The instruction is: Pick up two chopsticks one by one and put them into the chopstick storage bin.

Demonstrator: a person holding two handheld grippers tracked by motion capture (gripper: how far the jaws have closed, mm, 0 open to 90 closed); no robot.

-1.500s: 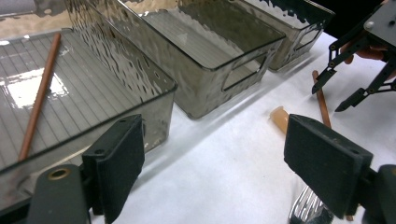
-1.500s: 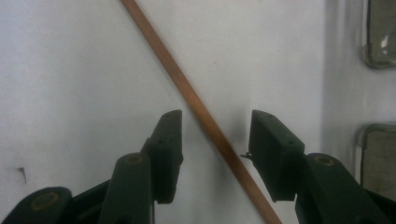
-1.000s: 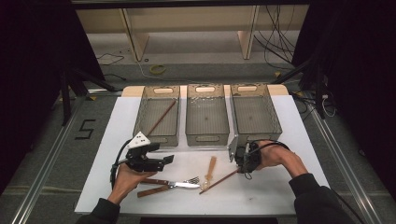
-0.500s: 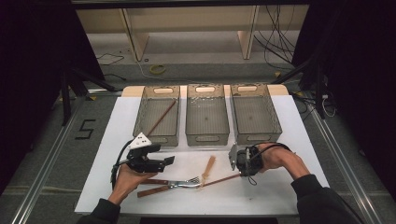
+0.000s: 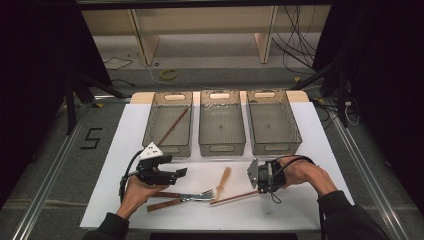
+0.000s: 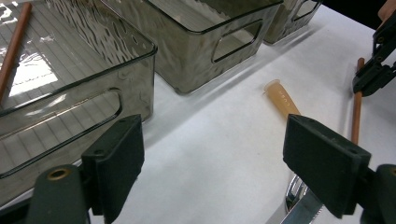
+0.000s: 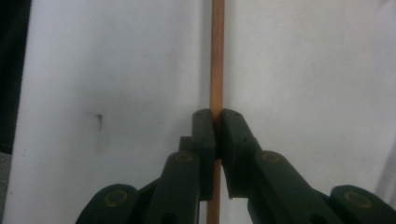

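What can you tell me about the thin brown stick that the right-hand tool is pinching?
The thin brown stick looks like a wooden chopstick: slim, straight, plain, reddish brown. It lies flat on the white table cover, slanting toward the metal fork. The right gripper is shut on it near one end, both black jaws pressed against its sides. Its far tip ends close by the fork's tines.

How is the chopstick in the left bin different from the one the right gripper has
The chopstick in the left bin lies loose, slanted across the bin floor, with no gripper on it. The chopstick on the table sits on the white mat near the fork, and the right gripper has its jaws shut on it. Both are slim, reddish-brown sticks.
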